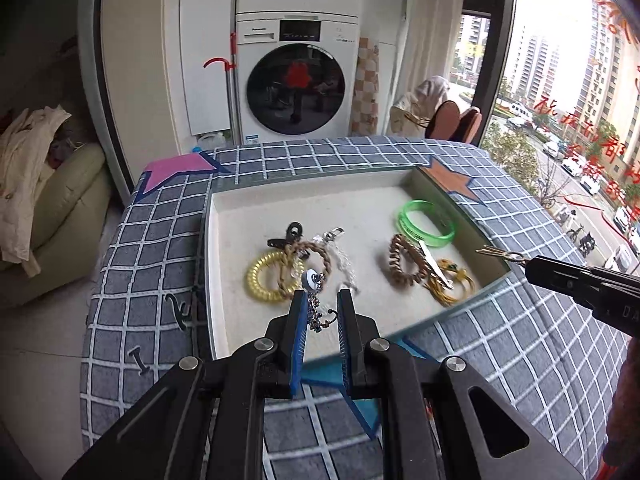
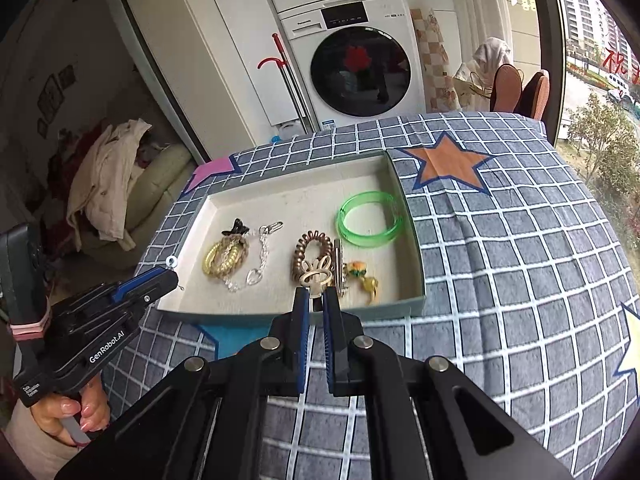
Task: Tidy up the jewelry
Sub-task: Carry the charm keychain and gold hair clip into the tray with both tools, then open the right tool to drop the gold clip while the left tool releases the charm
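Note:
A shallow cream-lined tray (image 1: 224, 240) (image 2: 192, 216) sits on the checked cloth. In it lie a yellow coil hair tie (image 1: 266, 276) (image 2: 218, 260), a brown coil tie (image 1: 404, 262) (image 2: 310, 248), a green bangle (image 1: 426, 222) (image 2: 370, 220), a clear chain (image 2: 256, 268) and a yellow piece (image 1: 450, 284). My left gripper (image 1: 322, 298) (image 2: 170, 276) is over the tray's near edge, shut on a dangling beaded earring (image 1: 314, 282). My right gripper (image 2: 316, 296) (image 1: 528, 266) is shut on a gold hair clip (image 2: 316, 276) (image 1: 500, 254) above the tray's near right side.
The table is covered with a grey checked cloth with an orange star (image 2: 448, 164) and a pink star (image 1: 176, 168). A washing machine (image 1: 296, 88) stands behind. A sofa with clothes (image 1: 36, 168) is at left, a window (image 1: 580, 100) at right.

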Demonstrator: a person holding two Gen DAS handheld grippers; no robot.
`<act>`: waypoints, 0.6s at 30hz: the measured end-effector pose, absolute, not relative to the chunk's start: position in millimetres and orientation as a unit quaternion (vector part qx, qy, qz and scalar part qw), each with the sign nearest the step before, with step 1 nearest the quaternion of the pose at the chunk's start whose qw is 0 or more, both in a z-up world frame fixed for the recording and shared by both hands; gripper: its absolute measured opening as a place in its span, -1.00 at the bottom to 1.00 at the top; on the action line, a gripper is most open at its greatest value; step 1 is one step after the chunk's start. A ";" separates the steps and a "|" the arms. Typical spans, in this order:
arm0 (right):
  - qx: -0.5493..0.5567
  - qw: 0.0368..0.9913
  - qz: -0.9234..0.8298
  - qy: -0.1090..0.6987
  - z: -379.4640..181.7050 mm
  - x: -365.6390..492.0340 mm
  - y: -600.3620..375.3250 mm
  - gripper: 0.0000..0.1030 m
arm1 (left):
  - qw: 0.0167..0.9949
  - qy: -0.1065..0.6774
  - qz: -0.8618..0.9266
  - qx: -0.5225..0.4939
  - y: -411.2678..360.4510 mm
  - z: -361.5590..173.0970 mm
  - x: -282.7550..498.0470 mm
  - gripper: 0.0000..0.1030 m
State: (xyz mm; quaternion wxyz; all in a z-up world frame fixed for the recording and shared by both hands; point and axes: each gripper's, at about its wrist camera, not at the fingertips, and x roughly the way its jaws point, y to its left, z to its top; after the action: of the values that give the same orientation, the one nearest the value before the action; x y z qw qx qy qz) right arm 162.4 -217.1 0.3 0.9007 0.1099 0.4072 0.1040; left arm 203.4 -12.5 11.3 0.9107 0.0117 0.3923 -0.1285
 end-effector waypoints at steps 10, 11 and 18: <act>0.099 0.900 0.094 0.415 -16.9 214.9 -206.3 -0.85 | 0.909 0.406 -0.090 0.026 -22.3 -7.9 246.0 -0.32; 0.100 0.899 0.093 0.416 -18.5 218.4 -205.9 -0.85 | 0.910 0.405 -0.088 0.030 -23.9 -8.6 248.0 -0.32; 0.097 0.895 0.082 0.427 -35.1 235.3 -206.0 -0.85 | 0.908 0.408 -0.075 0.049 -27.6 -21.9 258.3 -0.32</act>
State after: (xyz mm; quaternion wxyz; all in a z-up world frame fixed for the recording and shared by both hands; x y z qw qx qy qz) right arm 235.3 -206.0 -35.1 0.8951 0.0974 0.4274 0.0819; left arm 258.3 -27.6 -21.9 0.9084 0.0494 0.4085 -0.0746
